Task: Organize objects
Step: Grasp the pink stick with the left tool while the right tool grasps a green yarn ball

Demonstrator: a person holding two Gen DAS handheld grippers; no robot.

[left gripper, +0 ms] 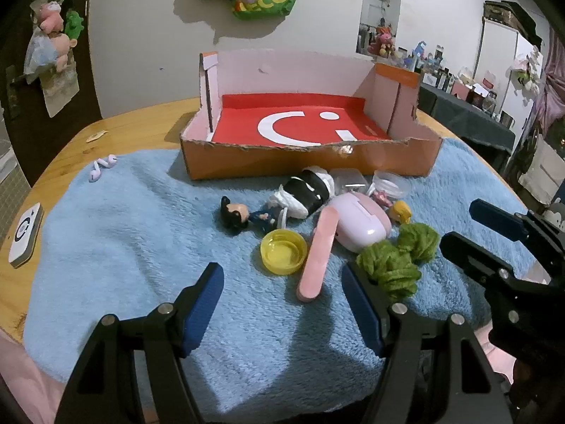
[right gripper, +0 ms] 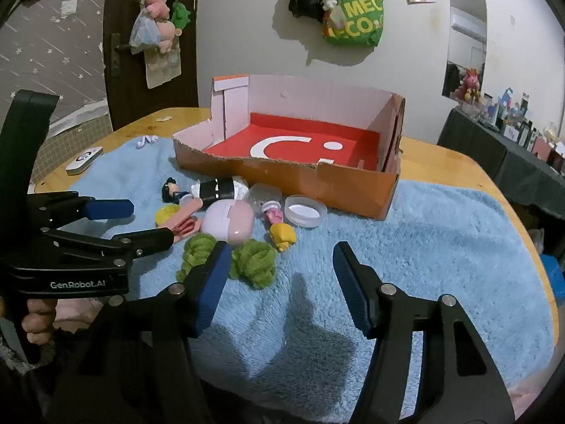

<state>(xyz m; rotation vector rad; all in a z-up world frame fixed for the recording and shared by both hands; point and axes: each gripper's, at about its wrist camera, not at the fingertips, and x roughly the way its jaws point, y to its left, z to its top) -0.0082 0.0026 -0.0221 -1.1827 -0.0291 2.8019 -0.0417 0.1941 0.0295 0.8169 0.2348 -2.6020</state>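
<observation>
Blue towel point(right gripper: 441, 247) fills both; only R view shows hand point(right gripper: 37, 321).

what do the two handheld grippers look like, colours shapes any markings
Both grippers, left gripper and right gripper, are matte black frames with angular, tapering arms joined by round silver pivot pins. Each finger carries a ribbed dark blue pad. The left gripper's body bears white GenRobot.AI lettering. No cables or sleeves are visible.
</observation>
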